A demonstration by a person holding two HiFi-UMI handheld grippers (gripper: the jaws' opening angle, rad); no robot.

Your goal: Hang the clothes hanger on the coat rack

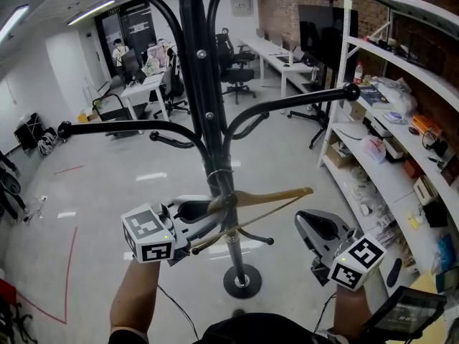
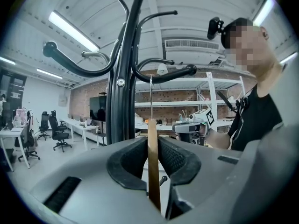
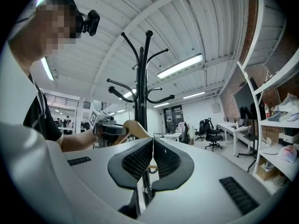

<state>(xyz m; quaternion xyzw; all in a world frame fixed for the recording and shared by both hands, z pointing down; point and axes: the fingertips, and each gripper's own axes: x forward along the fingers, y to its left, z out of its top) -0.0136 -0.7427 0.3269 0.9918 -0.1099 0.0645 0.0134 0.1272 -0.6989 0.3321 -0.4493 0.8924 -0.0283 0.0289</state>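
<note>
Left claw gripping hanger, coat rack beside

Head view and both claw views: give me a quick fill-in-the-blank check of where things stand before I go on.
1. The left claw is shut on the wooden ___.
2. The right claw is shut and holds ___.
3. The coat rack is coloured ___.
4. In the head view, the shelving unit stands to the ___ of the coat rack.

Missing words: hanger; nothing; black; right.
</note>
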